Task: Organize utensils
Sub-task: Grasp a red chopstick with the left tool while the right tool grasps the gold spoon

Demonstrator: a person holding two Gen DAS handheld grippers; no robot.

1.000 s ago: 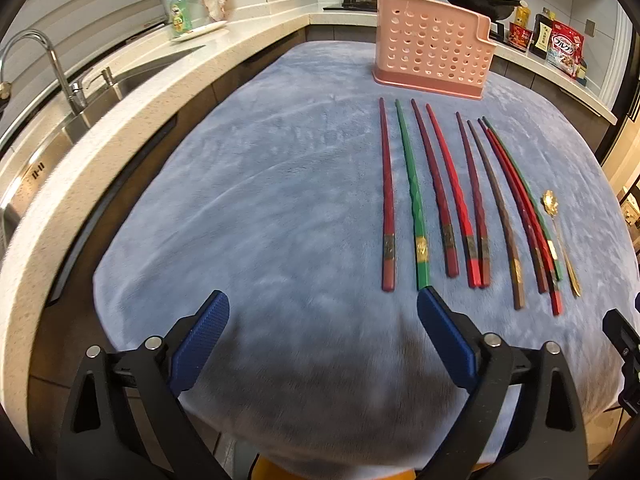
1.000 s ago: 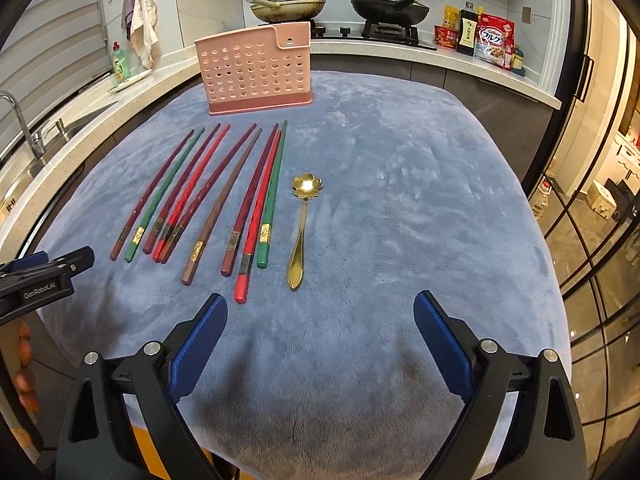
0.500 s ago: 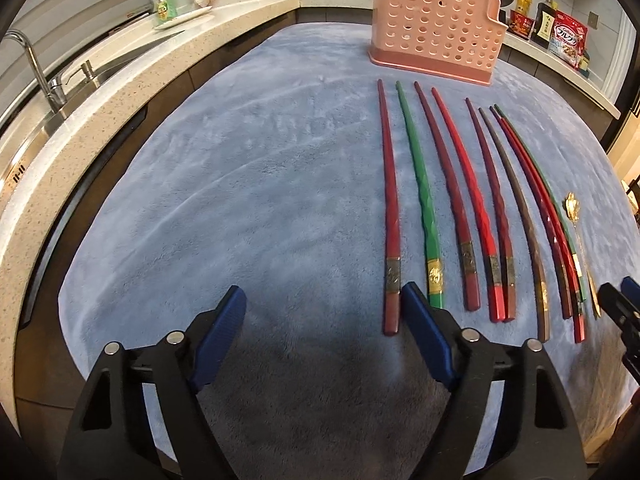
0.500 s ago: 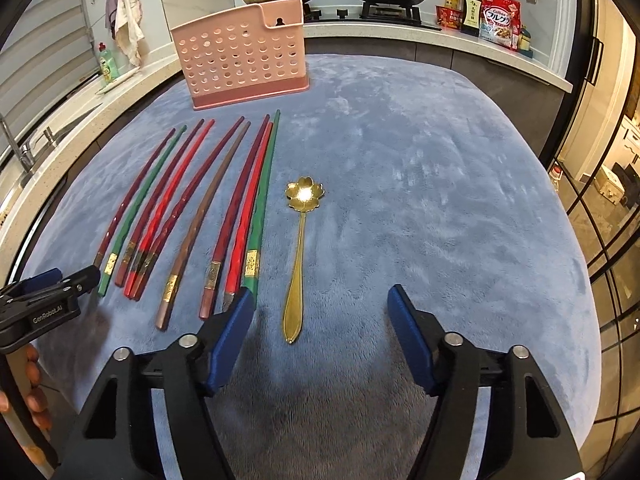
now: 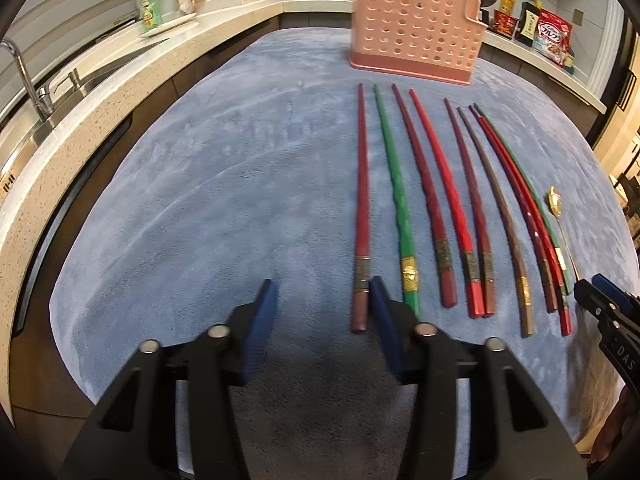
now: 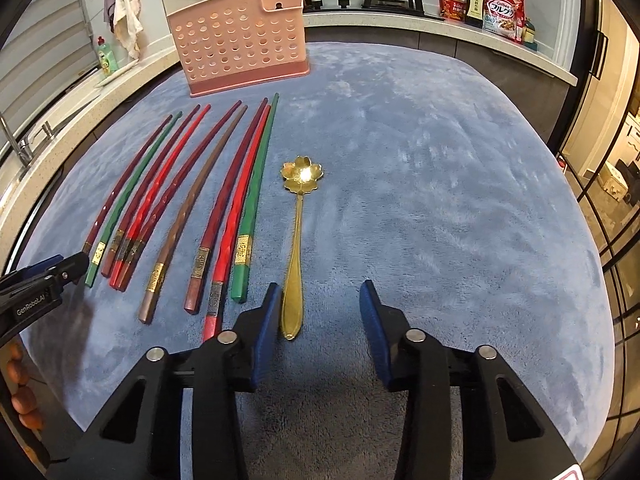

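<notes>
Left gripper [image 5: 322, 300]: jaws have just been closing, now partway in, nothing between them but bare cloth; its right finger sits just beside the butt of the leftmost dark-red chopstick [image 5: 361, 216], not gripping it. Right gripper [image 6: 318, 304]: jaws also just been closing, partway in, empty; its left finger is just beside the gold spoon [image 6: 296, 240] handle end, and I cannot tell if it touches.

Handling, as a guess: chopsticks [image 6: 192, 192] are light, stiff, lacquered, so slippery and prone to roll or pivot. Take hold at the thick square butt near the gold band, across the width. Spoon is thin metal, lies low in the nap, hard to get under; pinch the handle by its sides.

Utensils lie in a row on the blue plush cloth [image 6: 440, 184], tips toward the pink perforated holder [image 6: 240, 40], which stands upright at the far edge, well apart. Several chopsticks touch or cross, so neighbours may drag along. Sink [image 5: 60, 92] and counter on the left, hob with pans behind; none obstruct.
</notes>
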